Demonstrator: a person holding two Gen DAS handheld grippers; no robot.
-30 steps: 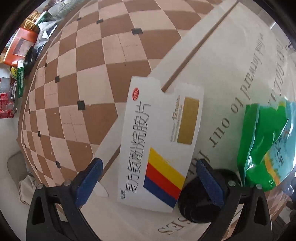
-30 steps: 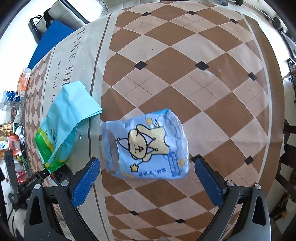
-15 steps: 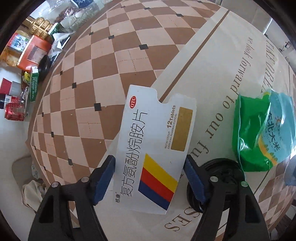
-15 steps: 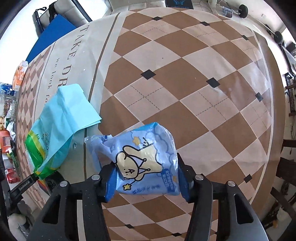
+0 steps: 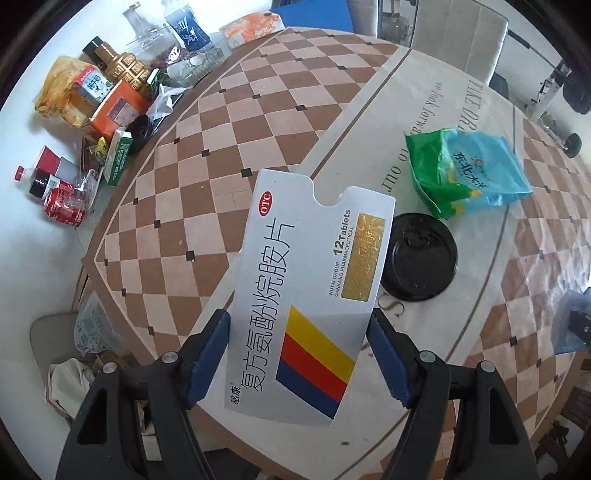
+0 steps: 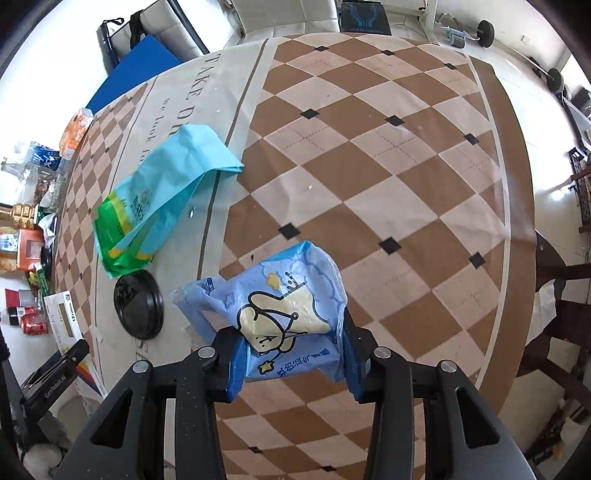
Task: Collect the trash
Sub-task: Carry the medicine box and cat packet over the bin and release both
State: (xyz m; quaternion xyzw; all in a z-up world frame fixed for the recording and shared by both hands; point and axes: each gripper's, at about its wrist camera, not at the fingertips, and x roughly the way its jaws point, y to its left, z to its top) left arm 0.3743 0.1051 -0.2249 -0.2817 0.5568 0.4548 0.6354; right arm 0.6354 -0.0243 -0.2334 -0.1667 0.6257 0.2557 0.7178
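Note:
My left gripper (image 5: 299,354) is shut on a flat white medicine box (image 5: 310,291) with yellow, red and blue stripes, held above the table. My right gripper (image 6: 291,354) is shut on a crumpled blue wrapper (image 6: 280,306) with a cartoon animal, also lifted off the table. A green and blue plastic bag (image 5: 469,170) lies on the cloth's cream band; it also shows in the right wrist view (image 6: 162,195). A black round lid (image 5: 419,256) lies next to it, also in the right wrist view (image 6: 138,302).
The round table carries a brown checkered cloth (image 6: 388,177). Bottles, boxes and a red can (image 5: 64,206) crowd the far left edge. A chair (image 5: 454,33) stands behind the table. Crumpled bags (image 5: 85,354) lie on the floor at the lower left.
Both grippers closed on their items, the left on the medicine box and the right on the blue wrapper, then lifted them and pulled back from the table.

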